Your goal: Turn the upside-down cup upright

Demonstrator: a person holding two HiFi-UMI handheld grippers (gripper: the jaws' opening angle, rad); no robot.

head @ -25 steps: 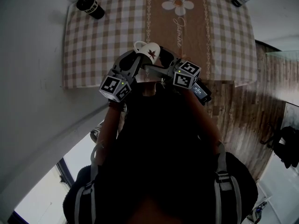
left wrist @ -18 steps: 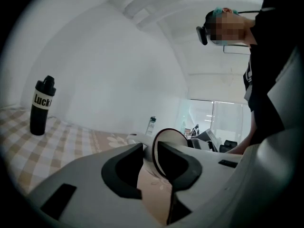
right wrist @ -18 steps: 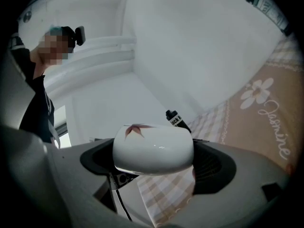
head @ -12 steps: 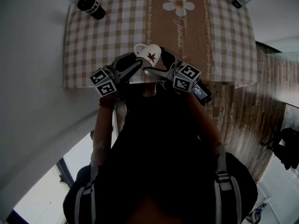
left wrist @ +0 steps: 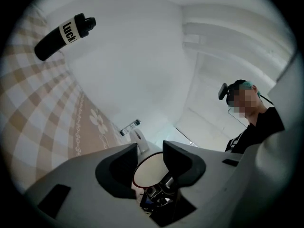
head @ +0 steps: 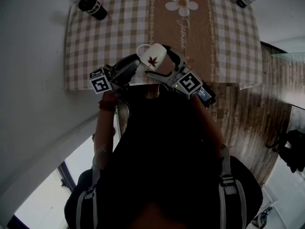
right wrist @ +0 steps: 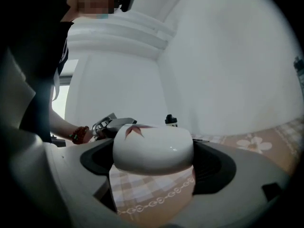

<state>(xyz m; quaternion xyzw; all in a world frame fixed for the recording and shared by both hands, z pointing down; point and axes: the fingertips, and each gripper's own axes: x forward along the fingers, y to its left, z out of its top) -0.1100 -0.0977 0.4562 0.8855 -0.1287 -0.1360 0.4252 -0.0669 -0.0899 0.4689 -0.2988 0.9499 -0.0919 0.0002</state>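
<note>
cup [head: 152, 57]: centre of head view, a little above the middle, lifted over the near edge of the tablecloth [head: 109, 32]; check pattern shows under it in the right gripper view
right gripper [right wrist: 153, 153]: pinching cup across its body, one pad on each side, white wall fills the gap
left gripper [left wrist: 149, 150]: jaws just opened, now spread wide, pinching nothing; tips just beside cup's left side in head view, pads not pressing
cup axis: off vertical, looks near level; leaf mark [head: 152, 60] faces up at the head camera, one round end faces into the left gripper view, low centre
which end: flat white disc with a red-brown ring; mouth or base, cannot tell
handle [head: 141, 47]: upper left of cup in head view, on the left gripper's side, free of all pads
bearing from right gripper: dead ahead, between its pads
bearing from left gripper: ahead and slightly low, just past the tips
nearer hand: right, carrying alone; left only alongside
step (judgement): mid-flip, one-handed hold
next (judgement): roll right wrist about its pointing line until the mouth faces up, then lower onto tablecloth; keep left out of the handle's sweep
risk (judgement): smooth round wall in a two-pad pinch, may swivel or slip during the roll; handle may clip the left tips
</note>
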